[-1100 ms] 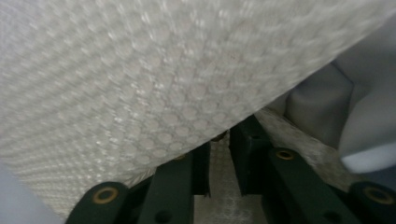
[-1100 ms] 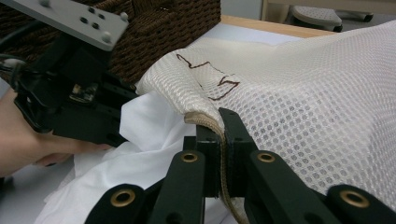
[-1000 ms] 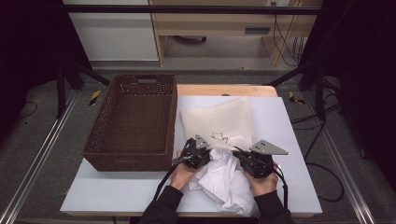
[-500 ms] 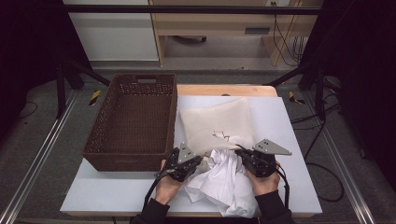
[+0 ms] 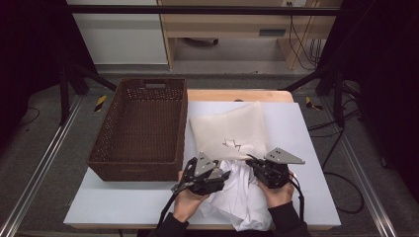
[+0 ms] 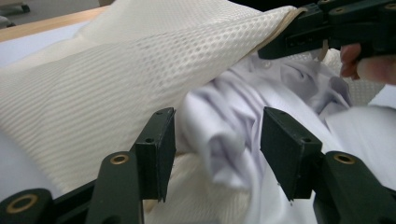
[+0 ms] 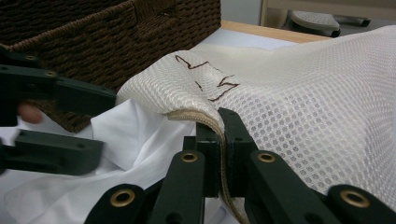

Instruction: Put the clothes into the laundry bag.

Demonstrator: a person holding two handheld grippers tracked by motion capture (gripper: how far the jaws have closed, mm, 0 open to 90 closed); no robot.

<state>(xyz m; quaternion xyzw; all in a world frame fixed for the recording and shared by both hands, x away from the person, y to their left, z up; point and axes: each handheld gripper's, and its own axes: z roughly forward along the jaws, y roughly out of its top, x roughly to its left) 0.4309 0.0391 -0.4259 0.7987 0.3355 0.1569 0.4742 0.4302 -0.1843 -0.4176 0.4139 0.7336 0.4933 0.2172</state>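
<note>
Moved since the earlier frame: left claw (image 5: 223,174), drawn back toward lower centre, jaws just opening, now half apart around white garment (image 5: 244,197) folds without pressing. Right claw (image 5: 251,161): one, clamped on mesh bag (image 5: 232,131) hem, frame centre. Upper left: one wicker basket (image 5: 141,123) on worktop (image 5: 296,148).

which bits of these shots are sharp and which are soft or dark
High view: the table is evenly lit, the room at both sides falls nearly black, and detail is soft. Left gripper view: the jaws are crisp, while the white garment between them and the mesh bag look soft. Right gripper view: the bag's weave and the jaws clamping its hem are sharp, the wicker basket dim.
</note>
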